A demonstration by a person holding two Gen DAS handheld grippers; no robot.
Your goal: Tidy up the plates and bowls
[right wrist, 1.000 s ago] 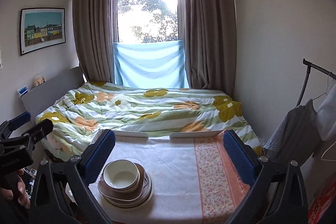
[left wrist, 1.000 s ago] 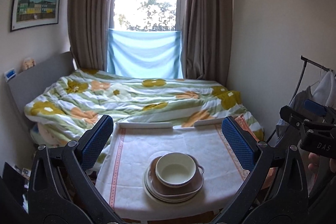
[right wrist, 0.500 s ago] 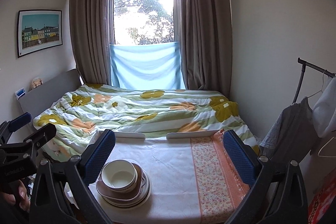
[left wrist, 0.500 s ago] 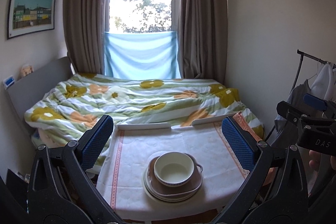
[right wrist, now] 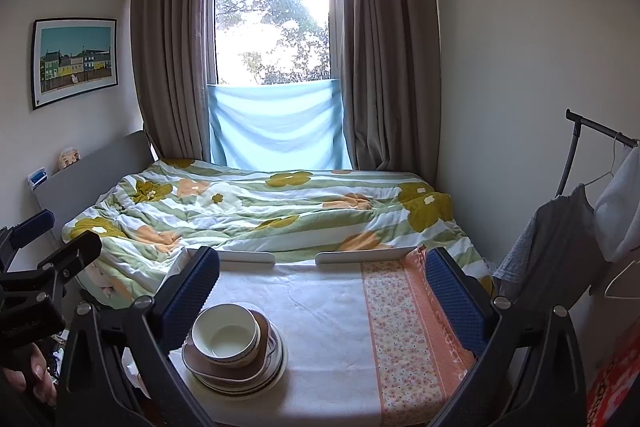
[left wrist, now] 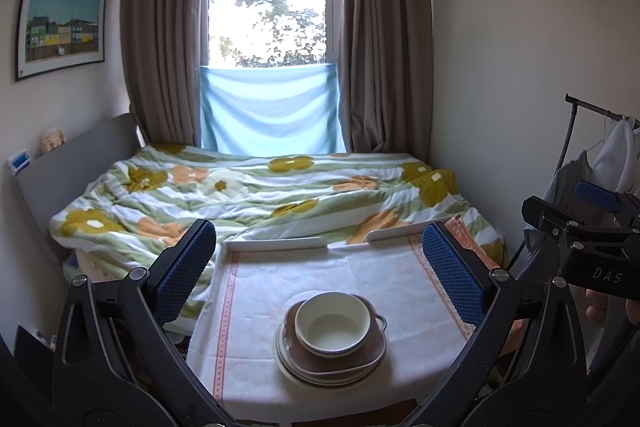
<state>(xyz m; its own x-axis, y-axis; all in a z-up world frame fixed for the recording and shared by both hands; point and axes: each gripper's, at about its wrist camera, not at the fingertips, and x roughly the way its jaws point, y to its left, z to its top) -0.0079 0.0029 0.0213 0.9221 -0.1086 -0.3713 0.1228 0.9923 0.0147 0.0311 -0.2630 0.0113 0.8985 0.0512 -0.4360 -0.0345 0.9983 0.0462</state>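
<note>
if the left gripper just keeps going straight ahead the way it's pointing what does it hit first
Probably the bed. The open left gripper aims over the bowl and table, so it likely clears both, though depth is hard to judge.

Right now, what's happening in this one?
A person holds a claw in each hand above a small cloth-covered table at the foot of a bed. Both the left claw and the right claw are open and hold nothing. A cream bowl sits on a brown dish, on top of a stack of pale plates near the table's front edge. Nothing has been unstacked yet.
</note>
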